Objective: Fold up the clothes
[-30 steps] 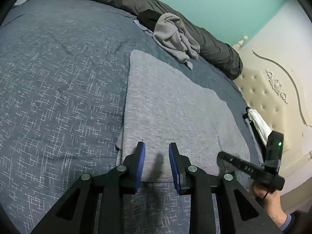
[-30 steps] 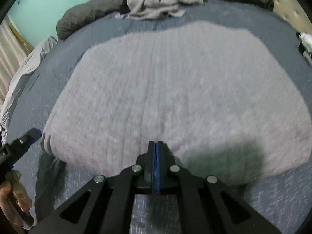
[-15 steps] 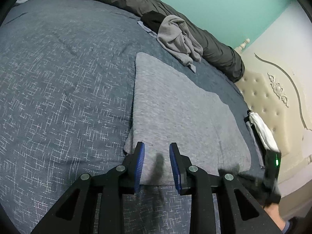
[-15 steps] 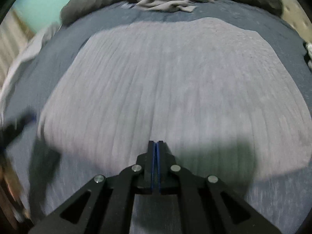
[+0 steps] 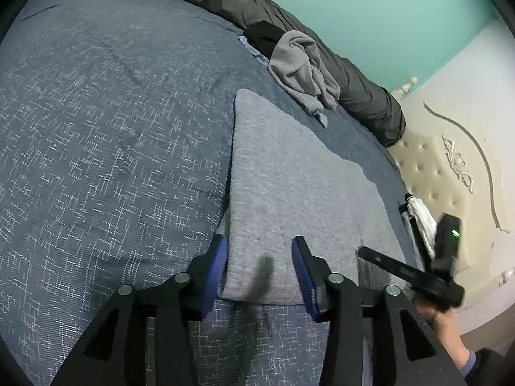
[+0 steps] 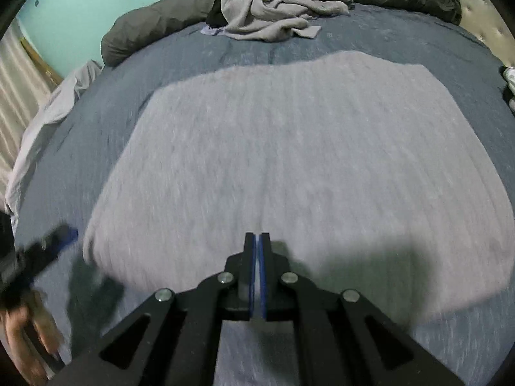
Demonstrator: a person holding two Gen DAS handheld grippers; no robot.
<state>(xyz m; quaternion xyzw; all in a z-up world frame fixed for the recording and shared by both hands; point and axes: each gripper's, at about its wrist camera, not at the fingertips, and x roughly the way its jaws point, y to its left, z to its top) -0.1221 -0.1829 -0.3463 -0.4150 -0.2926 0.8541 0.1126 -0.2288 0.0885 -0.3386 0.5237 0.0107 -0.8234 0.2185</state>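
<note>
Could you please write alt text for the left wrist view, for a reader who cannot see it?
The left gripper, jaws opening, straddles the near corner of a flat grey folded garment on a blue bedspread. A crumpled grey garment lies beyond.

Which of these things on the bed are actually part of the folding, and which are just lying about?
Part of the job:
- flat grey garment
- left gripper, jaws opening over its corner
- right gripper, shut

Lying about:
- crumpled grey clothing
- dark rolled duvet
- white cloth
</note>
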